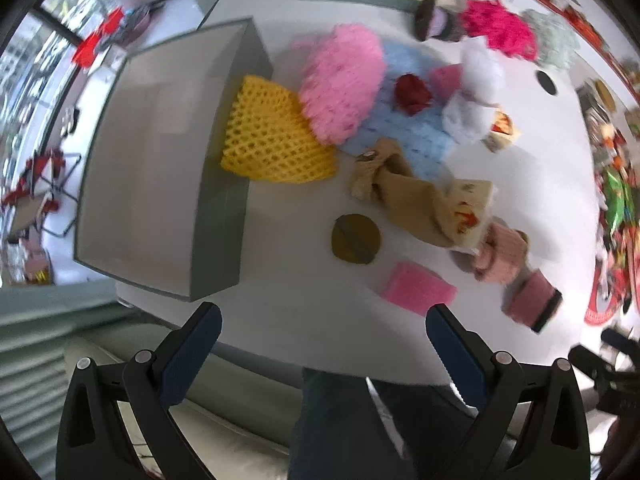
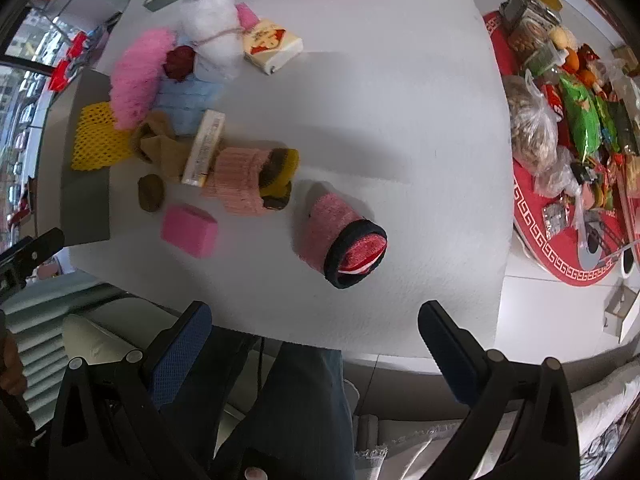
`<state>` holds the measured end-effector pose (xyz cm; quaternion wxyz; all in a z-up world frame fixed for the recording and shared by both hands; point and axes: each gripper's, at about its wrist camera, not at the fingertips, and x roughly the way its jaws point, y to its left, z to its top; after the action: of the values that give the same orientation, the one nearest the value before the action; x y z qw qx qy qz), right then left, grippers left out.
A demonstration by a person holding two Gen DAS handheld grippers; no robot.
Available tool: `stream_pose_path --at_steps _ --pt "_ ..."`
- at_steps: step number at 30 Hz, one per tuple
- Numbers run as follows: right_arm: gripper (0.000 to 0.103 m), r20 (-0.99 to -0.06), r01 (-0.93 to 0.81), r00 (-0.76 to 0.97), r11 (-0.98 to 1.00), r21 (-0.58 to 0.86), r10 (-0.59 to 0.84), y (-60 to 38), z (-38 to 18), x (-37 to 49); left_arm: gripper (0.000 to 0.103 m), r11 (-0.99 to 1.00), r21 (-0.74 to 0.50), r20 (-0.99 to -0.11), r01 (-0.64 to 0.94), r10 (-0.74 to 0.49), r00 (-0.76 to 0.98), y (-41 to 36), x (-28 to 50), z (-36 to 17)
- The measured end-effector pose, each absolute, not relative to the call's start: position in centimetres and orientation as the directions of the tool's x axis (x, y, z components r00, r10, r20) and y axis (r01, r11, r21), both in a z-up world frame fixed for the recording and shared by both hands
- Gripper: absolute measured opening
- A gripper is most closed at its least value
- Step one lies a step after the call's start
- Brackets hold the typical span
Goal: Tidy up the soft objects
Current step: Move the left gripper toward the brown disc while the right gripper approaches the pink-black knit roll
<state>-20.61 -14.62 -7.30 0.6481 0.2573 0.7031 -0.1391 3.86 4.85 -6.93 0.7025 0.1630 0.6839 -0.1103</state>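
Right wrist view shows the right gripper (image 2: 314, 316) with its jaws spread wide and empty above the near edge of the white desk (image 2: 400, 120), the rolled pink sock (image 2: 340, 236) lying just ahead of the gap between them. Left wrist view shows the left gripper (image 1: 324, 318) likewise wide open and empty, with the pink sponge (image 1: 418, 288) just beyond its right jaw and the grey tray (image 1: 220, 208) past its left jaw.

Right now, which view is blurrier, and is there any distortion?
Left wrist: motion blur smears the pink fluffy ball and tan sock. Right wrist: sharper, the pink rolled sock reads crisply. Both: strong fisheye bending of the table edge.
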Motion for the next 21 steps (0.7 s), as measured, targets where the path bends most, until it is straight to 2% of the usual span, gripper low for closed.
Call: stream_pose_path --at_steps 8,21 --pt "0.103 -0.984 0.605 -0.002 0.784 0.140 0.177 -15.4 -10.3 -20.9 0.103 0.933 0.073 -0.997 0.353 0.064 0.036 3.7 4.9 -12.8" --pt "0.103 -0.988 0.626 -0.073 0.777 0.060 0.135 -15.4 -16.3 -18.4 0.103 0.954 0.080 -0.997 0.288 0.079 0.016 3.5 7.3 -19.9"
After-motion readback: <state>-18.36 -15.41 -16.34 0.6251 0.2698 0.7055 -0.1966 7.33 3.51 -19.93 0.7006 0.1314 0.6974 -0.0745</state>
